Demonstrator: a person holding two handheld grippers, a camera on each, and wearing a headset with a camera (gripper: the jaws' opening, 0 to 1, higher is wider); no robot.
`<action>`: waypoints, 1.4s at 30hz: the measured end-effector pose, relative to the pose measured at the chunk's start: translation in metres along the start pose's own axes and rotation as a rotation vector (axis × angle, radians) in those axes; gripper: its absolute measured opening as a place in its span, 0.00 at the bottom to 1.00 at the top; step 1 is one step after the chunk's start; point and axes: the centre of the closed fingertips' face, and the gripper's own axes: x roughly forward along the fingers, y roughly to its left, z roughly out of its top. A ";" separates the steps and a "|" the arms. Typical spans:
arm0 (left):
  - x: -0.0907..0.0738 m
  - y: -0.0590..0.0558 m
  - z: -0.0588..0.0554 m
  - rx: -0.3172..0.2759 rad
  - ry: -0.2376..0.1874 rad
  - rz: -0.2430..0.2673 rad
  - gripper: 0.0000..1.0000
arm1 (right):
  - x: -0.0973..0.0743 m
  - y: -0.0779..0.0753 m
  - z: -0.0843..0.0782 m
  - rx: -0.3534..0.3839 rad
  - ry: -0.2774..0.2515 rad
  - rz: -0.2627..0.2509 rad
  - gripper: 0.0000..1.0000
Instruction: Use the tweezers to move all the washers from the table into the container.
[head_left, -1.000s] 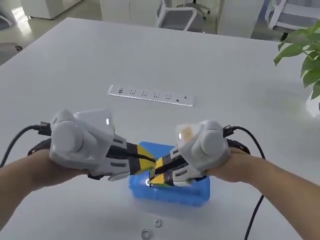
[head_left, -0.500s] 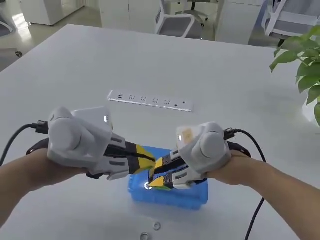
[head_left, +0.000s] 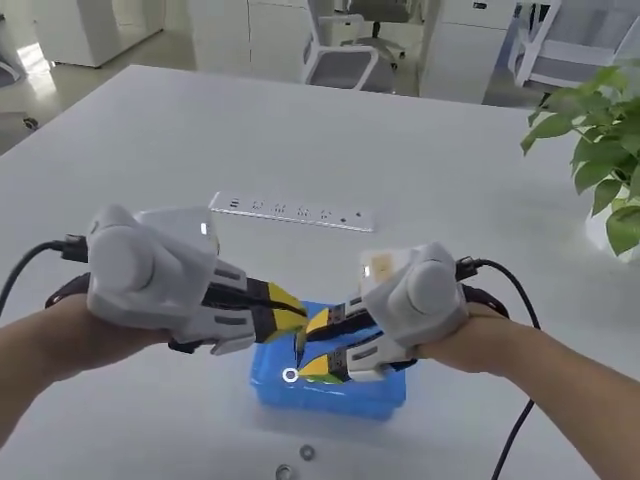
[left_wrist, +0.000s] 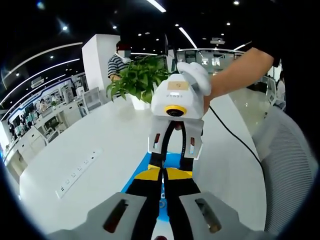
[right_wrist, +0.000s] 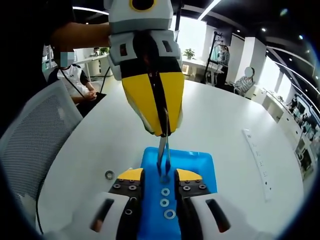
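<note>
Container (head_left: 340, 398) partly hidden, head vw.

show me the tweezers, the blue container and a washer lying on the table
tweezers (right_wrist: 162, 152), right gripper view, shaft just above the tips
blue container (right_wrist: 198, 159), right gripper view, bare floor at right
washer (right_wrist: 109, 175), right gripper view, the ring's middle

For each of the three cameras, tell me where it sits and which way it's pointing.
Head view: on the headset, looking forward and down at left gripper, right gripper and blue container; the person's arms show.
Left gripper view: on the left gripper, facing the right gripper; own shut jaws show.
Right gripper view: on the right gripper, facing the left gripper's tweezers; own open jaws show.
Shared: all three show the container.
</note>
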 end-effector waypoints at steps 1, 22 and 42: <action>-0.001 -0.001 0.002 -0.001 -0.003 -0.001 0.05 | -0.002 0.001 0.001 0.007 -0.001 -0.003 0.24; -0.014 -0.023 0.015 0.010 -0.011 -0.003 0.05 | -0.048 0.025 -0.005 0.093 -0.006 -0.122 0.39; -0.023 -0.053 0.013 -0.003 -0.017 -0.021 0.05 | -0.080 0.055 -0.034 0.259 0.012 -0.255 0.70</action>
